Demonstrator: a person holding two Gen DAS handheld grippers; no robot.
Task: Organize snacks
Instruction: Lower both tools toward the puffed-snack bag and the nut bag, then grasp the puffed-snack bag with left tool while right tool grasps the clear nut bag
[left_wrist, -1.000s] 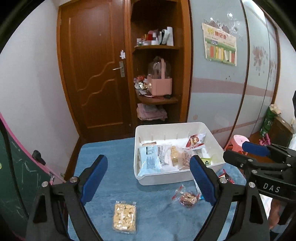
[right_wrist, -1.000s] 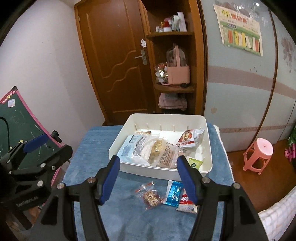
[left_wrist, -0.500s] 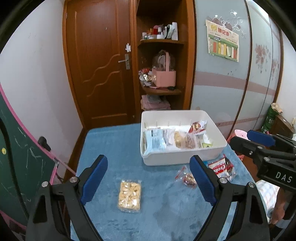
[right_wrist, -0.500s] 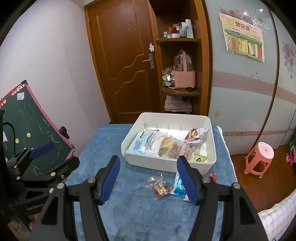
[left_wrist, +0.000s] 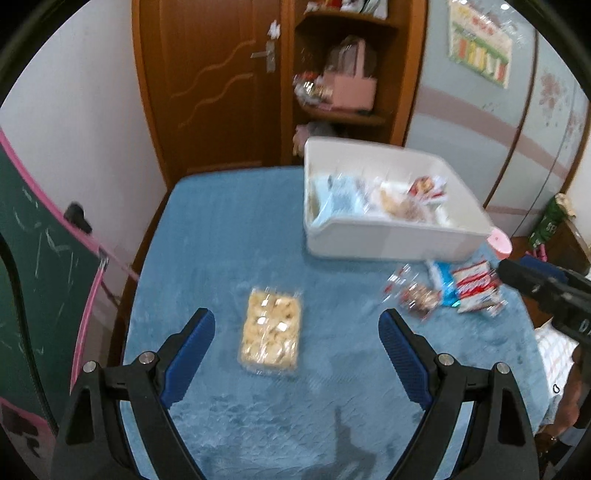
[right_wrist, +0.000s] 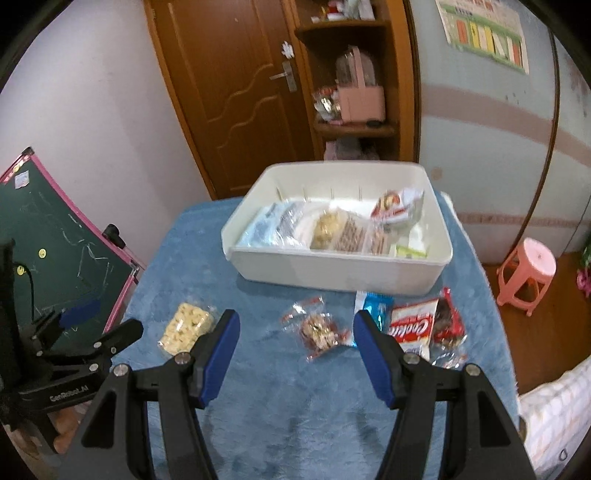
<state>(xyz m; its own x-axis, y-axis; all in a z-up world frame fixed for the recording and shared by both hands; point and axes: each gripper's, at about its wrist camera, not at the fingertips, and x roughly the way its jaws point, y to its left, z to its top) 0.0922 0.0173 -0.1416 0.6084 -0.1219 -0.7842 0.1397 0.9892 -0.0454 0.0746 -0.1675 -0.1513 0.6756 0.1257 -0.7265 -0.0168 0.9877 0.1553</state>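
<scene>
While both claws, left claw (left_wrist: 295, 354) and right claw (right_wrist: 295, 350), hang open and empty, that crinkly cracker pack (left_wrist: 270, 332) looks light, slippery and crushable, so pinch its long edges gently.

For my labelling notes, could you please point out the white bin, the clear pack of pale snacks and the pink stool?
white bin (right_wrist: 332, 271), right wrist view, near wall
clear pack of pale snacks (left_wrist: 270, 330), left wrist view, middle
pink stool (right_wrist: 532, 260), right wrist view, seat

Black gripper (left_wrist: 297, 349) frames, blue ribbed pads (left_wrist: 189, 360), silver screws, white lettering
</scene>
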